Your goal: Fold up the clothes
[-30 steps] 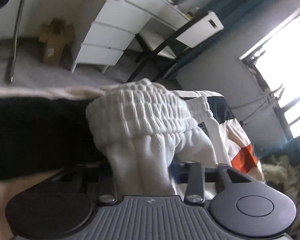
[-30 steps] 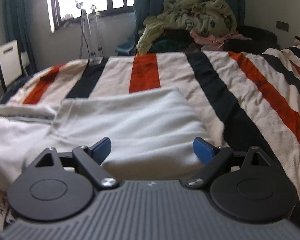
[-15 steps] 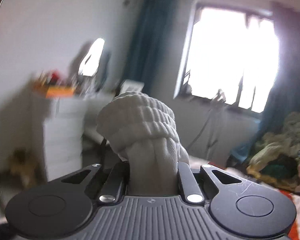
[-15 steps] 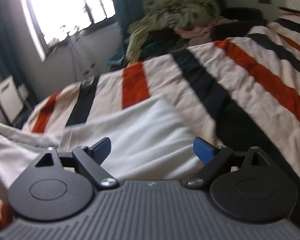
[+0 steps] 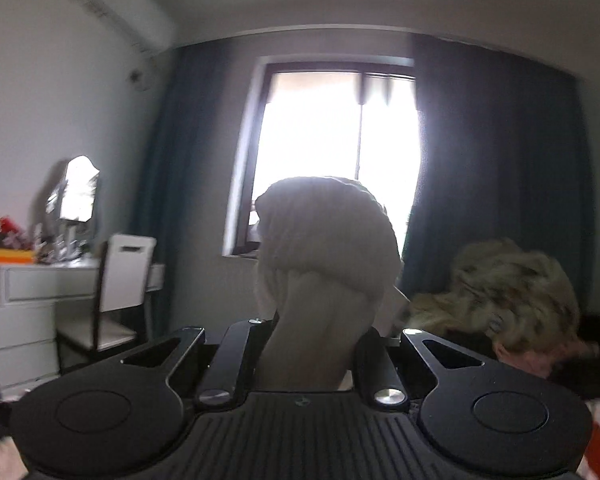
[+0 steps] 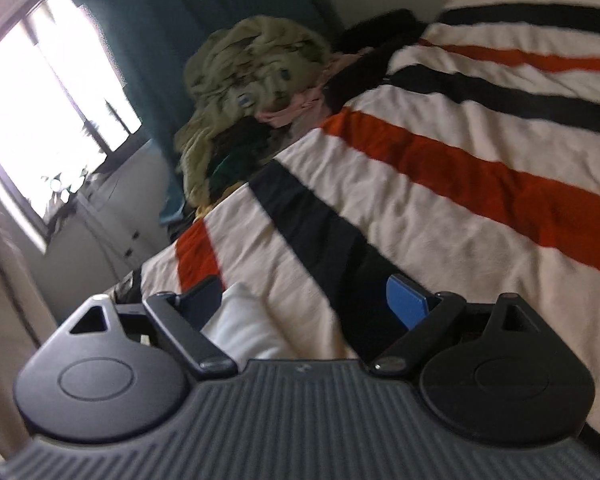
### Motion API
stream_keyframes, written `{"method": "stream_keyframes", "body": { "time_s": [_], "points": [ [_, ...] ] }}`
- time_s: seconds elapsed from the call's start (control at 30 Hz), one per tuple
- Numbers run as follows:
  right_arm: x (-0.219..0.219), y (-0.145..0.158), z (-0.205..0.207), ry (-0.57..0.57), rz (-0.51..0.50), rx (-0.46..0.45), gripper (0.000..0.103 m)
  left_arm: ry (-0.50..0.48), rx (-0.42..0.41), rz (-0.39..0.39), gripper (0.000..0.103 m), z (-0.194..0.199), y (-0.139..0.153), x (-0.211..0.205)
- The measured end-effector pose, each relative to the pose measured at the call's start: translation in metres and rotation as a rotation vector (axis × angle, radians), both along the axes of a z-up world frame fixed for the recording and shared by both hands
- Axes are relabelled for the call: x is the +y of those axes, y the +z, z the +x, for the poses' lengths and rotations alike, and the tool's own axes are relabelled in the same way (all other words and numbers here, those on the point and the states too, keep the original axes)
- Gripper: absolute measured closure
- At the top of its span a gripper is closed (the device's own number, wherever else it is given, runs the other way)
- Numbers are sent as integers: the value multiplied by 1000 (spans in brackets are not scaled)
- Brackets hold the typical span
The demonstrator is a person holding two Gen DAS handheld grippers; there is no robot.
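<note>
The left tool point(image 5: 312, 344) is pinching a white piece of clothing point(image 5: 324, 248) by its bunched, stretchy edge. The cloth puffs out above the tool's two arms and sits up in the air, in front of the bright window point(image 5: 340, 152). How much of it hangs below cannot be seen from here.

The right tool point(image 6: 304, 300) is spread wide and holds nothing. It hangs just over the striped bed cover point(image 6: 440, 184). A bit of white cloth point(image 6: 244, 324) lies on the bed between its arms, closer to the arm on the window side. It could be part of the same garment, but the picture is too blurry to tell.

This looks like the lifting part of a fold, with one end of the clothing held up over the bed.

To do it well, the left tool should keep a firm squeeze so the stretchy edge does not slip out. It should move slowly, because a fast swing makes soft cloth twist and bunch. The right tool would do well to pinch another corner or edge, so the cloth hangs flat between the two. The heap of clothes point(image 6: 252, 60) on the window side of the bed should be kept clear.
</note>
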State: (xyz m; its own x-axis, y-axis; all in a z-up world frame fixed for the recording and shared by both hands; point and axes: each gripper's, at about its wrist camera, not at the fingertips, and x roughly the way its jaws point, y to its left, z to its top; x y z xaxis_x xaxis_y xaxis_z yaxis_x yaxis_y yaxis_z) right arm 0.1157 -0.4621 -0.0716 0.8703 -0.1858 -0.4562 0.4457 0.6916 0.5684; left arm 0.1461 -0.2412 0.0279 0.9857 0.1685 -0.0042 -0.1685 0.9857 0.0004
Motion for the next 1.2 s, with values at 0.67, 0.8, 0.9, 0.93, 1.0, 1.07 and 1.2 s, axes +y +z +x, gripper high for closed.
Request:
{"method": "stream_keyframes", "body": {
  "time_s": [0.67, 0.8, 0.9, 0.93, 1.0, 1.07, 1.2],
  "points": [
    [-28, -20, 6, 20, 138, -75, 12, -282, 393, 339, 13, -9, -148, -94],
    [-20, -19, 6, 85, 164, -89, 12, -262, 405, 329, 10, -19, -138, -54],
    [-14, -20, 9, 154, 207, -83, 12, -244, 411, 318, 3, -28, -130, -22],
    [-11, -21, 10, 179, 223, -77, 12, -238, 413, 314, 3, -31, -127, -11],
    [-4, -24, 14, 243, 275, -75, 11, -225, 417, 307, 2, -36, -121, 10],
    [4, -27, 17, 297, 316, -75, 12, -213, 421, 299, 1, -42, -115, 31],
    [18, -36, 27, 366, 364, -28, 12, -181, 436, 268, 1, -48, -106, 72]
  ]
}}
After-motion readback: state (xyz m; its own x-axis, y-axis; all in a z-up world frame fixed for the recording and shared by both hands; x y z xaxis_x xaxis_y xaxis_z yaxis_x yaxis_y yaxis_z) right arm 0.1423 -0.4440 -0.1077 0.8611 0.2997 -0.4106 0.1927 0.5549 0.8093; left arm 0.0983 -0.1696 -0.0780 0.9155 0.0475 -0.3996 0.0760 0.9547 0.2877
